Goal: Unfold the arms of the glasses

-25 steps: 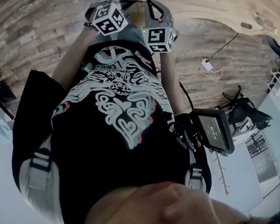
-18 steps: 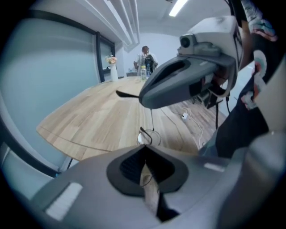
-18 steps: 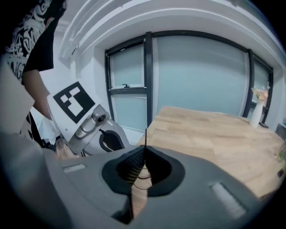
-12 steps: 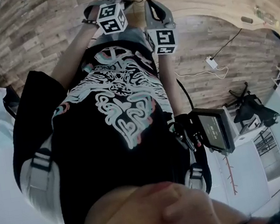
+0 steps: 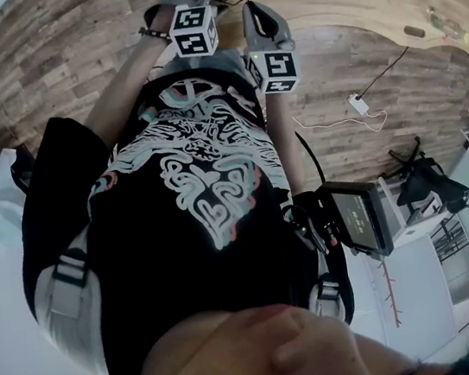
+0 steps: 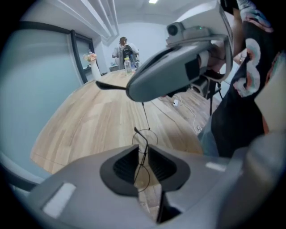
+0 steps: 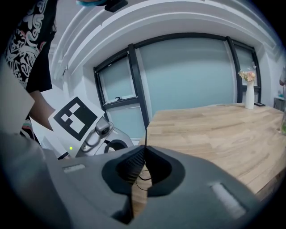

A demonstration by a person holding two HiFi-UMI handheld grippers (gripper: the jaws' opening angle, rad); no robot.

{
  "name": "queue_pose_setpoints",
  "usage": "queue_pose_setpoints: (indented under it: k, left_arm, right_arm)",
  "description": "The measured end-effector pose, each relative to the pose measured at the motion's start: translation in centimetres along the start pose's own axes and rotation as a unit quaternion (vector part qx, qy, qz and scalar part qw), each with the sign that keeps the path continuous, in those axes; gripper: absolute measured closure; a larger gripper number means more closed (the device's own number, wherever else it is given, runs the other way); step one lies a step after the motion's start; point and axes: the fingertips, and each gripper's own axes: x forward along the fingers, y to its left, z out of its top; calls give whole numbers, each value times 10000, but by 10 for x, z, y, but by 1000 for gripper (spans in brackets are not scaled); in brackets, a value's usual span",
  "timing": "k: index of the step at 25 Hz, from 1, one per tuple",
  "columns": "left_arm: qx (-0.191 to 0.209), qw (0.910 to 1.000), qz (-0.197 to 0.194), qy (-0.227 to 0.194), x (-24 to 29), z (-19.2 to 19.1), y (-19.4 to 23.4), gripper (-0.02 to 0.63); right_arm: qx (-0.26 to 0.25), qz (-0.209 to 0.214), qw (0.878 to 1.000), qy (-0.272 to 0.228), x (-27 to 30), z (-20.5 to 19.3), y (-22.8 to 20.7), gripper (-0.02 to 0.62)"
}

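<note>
Loosening just now, the left gripper (image 6: 144,150) lets its jaws come off the glasses (image 6: 145,135), whose wire front hangs between them above the table (image 6: 89,120) edge, while the right gripper (image 7: 144,154) clamps one thin arm (image 7: 145,134), so that hinge looks free to swing open.

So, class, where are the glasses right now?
Left gripper view, centre: the glasses stand between the left gripper's jaws, which have just been opening, with the wooden table behind them. The right gripper is shut on one arm.
</note>
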Motion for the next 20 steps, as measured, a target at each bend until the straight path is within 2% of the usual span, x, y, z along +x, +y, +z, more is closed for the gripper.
queue_pose_setpoints:
  k: [4,7,13,20]
  left_arm:
    - [354,9986,-118,382,12,-10,-5,578]
    - [346,9971,-167,651,14,-25,-6,579]
    - [400,9960,-61,795,10,-29,2,580]
    - [617,9925,-133,1043,15,-32,-2,580]
  right_arm:
    - [53,14,10000,7,-1,-3,0,589]
    - [91,38,10000,-5,-1,-4,1,589]
    - [104,111,9999,-11,-1,-4,3,589]
    - [59,161,9998,-29,-3,-6,7,589]
